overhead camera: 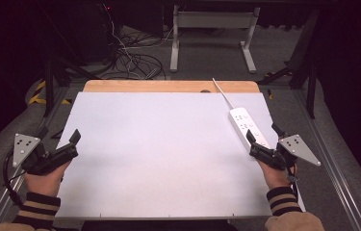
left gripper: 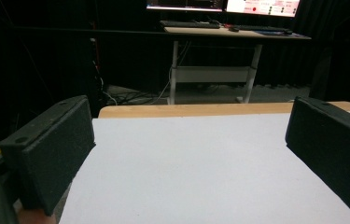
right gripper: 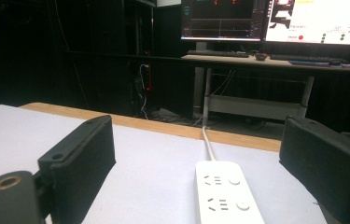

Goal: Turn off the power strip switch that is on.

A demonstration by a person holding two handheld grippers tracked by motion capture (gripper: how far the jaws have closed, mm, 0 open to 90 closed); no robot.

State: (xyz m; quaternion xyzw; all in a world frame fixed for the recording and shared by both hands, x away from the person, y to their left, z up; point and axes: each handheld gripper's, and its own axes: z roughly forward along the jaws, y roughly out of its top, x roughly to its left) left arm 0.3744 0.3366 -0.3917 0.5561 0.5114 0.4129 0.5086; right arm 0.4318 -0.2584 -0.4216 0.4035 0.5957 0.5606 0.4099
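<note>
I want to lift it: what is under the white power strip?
The power strip lies flat on the white sheet covering the table; anything beneath its body is hidden.

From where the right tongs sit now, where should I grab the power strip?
Probably across its narrow width at the near end, coming from above with the right tongs. The power strip lies flat on the white table; its cord leaves the far end, and its long sides look parallel and clear.

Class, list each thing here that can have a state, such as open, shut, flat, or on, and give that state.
Left gripper: open, holding nothing.
Right gripper: open, holding nothing, beside the power strip.
Power strip: lying flat on the white board, nothing plugged into the sockets that show.
Power strip cord: attached, running off the far edge.
Monitors: on.
</note>
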